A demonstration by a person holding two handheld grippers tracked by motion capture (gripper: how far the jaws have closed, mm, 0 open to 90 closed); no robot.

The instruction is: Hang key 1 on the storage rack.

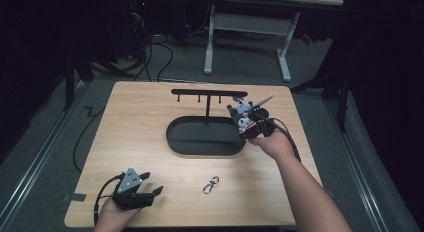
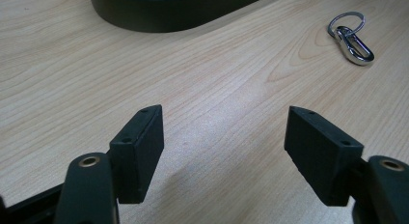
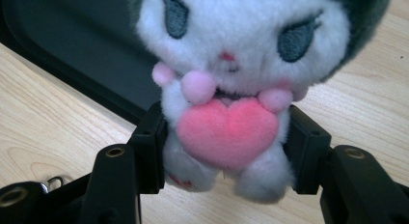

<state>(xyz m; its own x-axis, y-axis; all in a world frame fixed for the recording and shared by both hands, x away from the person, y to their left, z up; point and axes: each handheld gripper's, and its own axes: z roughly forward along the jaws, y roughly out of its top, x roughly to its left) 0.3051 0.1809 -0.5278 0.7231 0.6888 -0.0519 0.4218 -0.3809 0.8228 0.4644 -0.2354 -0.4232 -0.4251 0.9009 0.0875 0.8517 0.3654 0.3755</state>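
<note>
Both tongs differ: my right tongs (image 3: 226,151) grip the plush toy (image 3: 236,84) just right of the hook stand (image 1: 209,93); my left tongs (image 2: 224,151) gape, idle on the worktop (image 1: 150,157).

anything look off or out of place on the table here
Nothing looks damaged or spilled. The one stray item is a silver clasp lying loose on the bare wood, apart from the black stand with its hooks. The right gripper is clamped on a plush toy; the left gripper is open.

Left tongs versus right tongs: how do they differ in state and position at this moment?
The left tongs are open and hold nothing, low over the table's near-left corner. The right tongs are shut on a plush toy, raised beside the black tray. Both have black jaws.
</note>
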